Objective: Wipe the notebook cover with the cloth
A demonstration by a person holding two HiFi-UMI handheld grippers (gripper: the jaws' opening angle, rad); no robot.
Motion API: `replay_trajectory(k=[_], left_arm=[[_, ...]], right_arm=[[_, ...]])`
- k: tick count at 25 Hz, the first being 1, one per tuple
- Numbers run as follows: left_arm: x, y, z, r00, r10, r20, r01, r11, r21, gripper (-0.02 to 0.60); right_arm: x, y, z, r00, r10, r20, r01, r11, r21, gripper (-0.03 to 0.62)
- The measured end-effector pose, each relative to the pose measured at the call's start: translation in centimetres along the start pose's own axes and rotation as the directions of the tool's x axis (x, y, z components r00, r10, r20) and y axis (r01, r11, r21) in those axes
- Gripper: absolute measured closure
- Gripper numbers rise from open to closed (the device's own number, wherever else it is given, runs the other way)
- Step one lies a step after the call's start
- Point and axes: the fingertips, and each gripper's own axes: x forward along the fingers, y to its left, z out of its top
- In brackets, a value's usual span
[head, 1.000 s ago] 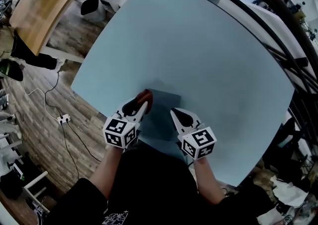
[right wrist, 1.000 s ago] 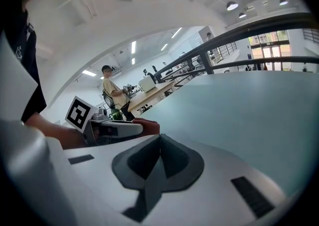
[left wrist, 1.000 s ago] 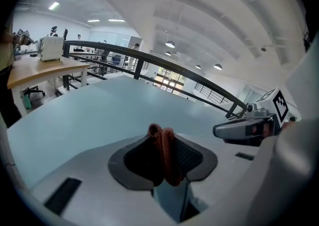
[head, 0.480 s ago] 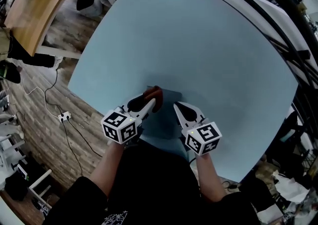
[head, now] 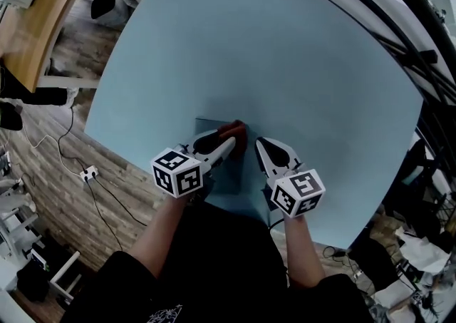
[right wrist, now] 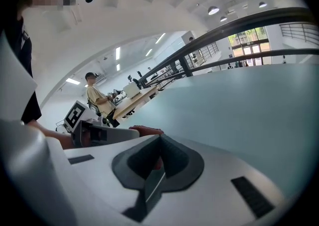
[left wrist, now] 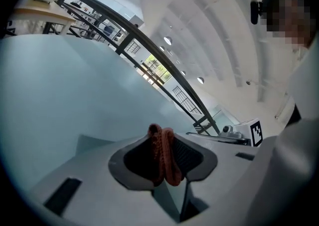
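The notebook (head: 219, 175), a dull teal rectangle, lies flat near the front edge of the light blue table (head: 285, 58). My left gripper (head: 229, 143) is shut on a bunched red-brown cloth (head: 234, 130), which rests at the cover's far right corner. In the left gripper view the cloth (left wrist: 164, 157) fills the gap between the jaws, and a corner of the notebook (left wrist: 92, 142) shows to the left. My right gripper (head: 261, 145) stands just right of the cloth at the notebook's right edge, jaws together. From the right gripper view (right wrist: 159, 140) the cloth (right wrist: 147, 130) lies just ahead.
The table's front edge runs close under both grippers. A wooden desk (head: 32, 26) stands at the far left, over a plank floor with cables and a power strip (head: 89, 170). A dark railing (head: 399, 43) curves along the table's right side. A person (right wrist: 97, 99) sits far off.
My left gripper has carried the cloth across the cover from its far left corner to its far right corner. The right gripper has stayed close beside it.
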Motion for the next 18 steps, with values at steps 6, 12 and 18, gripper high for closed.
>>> replay_trajectory(k=[6,12,18], left_arm=[[2.2,0.2,-0.7,0.996,-0.084,-0.037,0.077,0.984,-0.161,0.454],[2.6,1.9,-1.1,0.993,-0.091,-0.069,0.069,0.962,-0.265,0.454],[2.0,2.7,-1.2,0.994,-0.076,-0.083,0.049,0.956,-0.290,0.451]], right_arm=[[-0.4,-0.9,-0.2,1.000,-0.021,0.005,0.021,1.000,0.016,0.586],[-0.1,-1.1,-0.4,1.000,-0.030,0.009,0.030,0.999,0.028,0.587],[0.0,-1.2,-0.7,1.000,-0.030,0.002,0.030,0.999,0.034,0.586]])
